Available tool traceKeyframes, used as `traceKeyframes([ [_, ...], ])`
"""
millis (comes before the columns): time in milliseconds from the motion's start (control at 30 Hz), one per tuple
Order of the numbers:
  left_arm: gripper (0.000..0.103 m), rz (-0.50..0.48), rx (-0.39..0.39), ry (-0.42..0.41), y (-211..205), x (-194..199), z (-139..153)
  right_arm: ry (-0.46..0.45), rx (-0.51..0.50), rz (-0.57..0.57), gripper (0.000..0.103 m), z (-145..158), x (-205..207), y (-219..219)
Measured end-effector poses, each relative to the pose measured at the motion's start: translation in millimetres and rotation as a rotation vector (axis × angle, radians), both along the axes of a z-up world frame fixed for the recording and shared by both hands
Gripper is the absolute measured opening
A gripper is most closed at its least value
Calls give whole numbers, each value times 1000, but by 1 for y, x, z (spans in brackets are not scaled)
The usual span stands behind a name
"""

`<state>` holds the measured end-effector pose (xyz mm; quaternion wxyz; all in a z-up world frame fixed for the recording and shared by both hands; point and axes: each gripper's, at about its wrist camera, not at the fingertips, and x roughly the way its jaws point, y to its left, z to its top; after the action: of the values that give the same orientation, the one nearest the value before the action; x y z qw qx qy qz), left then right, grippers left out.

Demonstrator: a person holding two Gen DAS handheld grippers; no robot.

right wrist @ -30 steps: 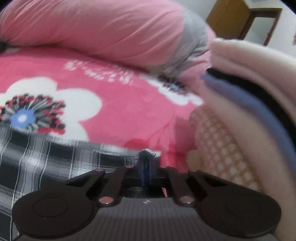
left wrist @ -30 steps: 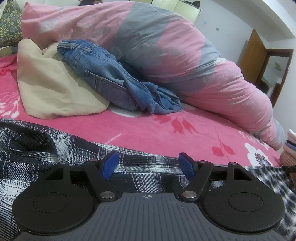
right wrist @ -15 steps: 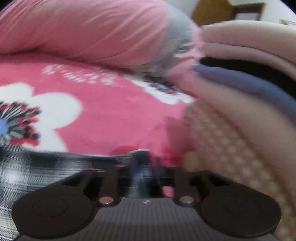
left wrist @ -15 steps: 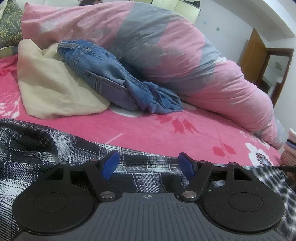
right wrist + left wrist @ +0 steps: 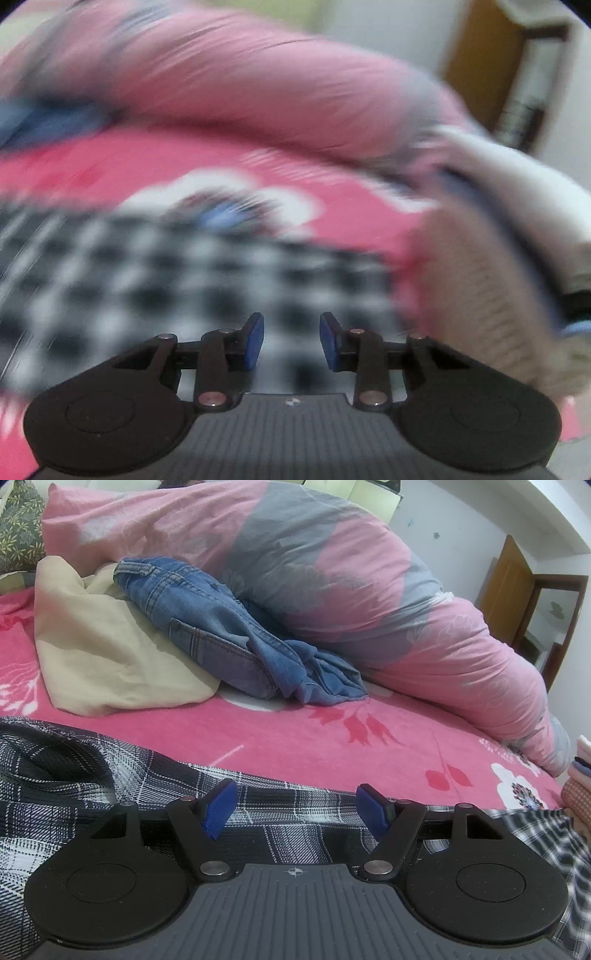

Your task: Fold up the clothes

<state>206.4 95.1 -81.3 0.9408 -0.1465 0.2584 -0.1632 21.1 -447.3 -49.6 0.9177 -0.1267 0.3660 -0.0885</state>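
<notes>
Left wrist view, left to right. A patterned cushion point(image 5: 16, 528) sits at the far left edge. A beige cloth point(image 5: 103, 657) lies crumpled on the pink floral bedspread point(image 5: 295, 738), with blue jeans point(image 5: 221, 635) heaped partly over its right side. Behind both runs a rolled pink and grey duvet point(image 5: 369, 590), reaching toward the right edge, where a brown door point(image 5: 506, 583) stands against the white wall.

The plaid shirt point(image 5: 92, 786), dark with white lines, lies spread across the near bedspread, directly below and ahead of the left gripper point(image 5: 295, 806). Its blue pads point(image 5: 219, 808) are wide apart with nothing between them; plaid cloth shows through the gap. Whether the fingers touch the fabric cannot be told.

Right wrist view, heavily motion-blurred. The plaid shirt point(image 5: 166, 280) fills the lower left and centre, lying under and ahead of the right gripper point(image 5: 291, 341). Its blue pads point(image 5: 255, 339) are parted, less widely than the left pair, holding nothing. To the right sits a stack of folded clothes point(image 5: 491, 288), beige and pale layers with a blue-grey edge; detail is lost to blur.

Writing: none readable. Each gripper body carries only a small round crosshair mark point(image 5: 294, 872).
</notes>
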Motion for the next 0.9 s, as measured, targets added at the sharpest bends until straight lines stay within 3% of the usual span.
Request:
traceKeyframes([
  [33,72,0,0,0,0,0,0,38,-28,-7,34,-12,-1,1],
  [100,72,0,0,0,0,0,0,87,-68,-129,34,-28,0,-25],
  [267,72,1,3,3,0,1,0,106,-89,-515,33,-19,-8,-98],
  [400,72,3,2,5,0,1,0,55,-117,-505,32,0,-17,-77],
  [600,72,2,-7,7,1,0,1,-20,48,-225,32,4,10,-5],
  [900,71,3,-12,13,2,1,1,81,-151,-675,31,-22,33,-100],
])
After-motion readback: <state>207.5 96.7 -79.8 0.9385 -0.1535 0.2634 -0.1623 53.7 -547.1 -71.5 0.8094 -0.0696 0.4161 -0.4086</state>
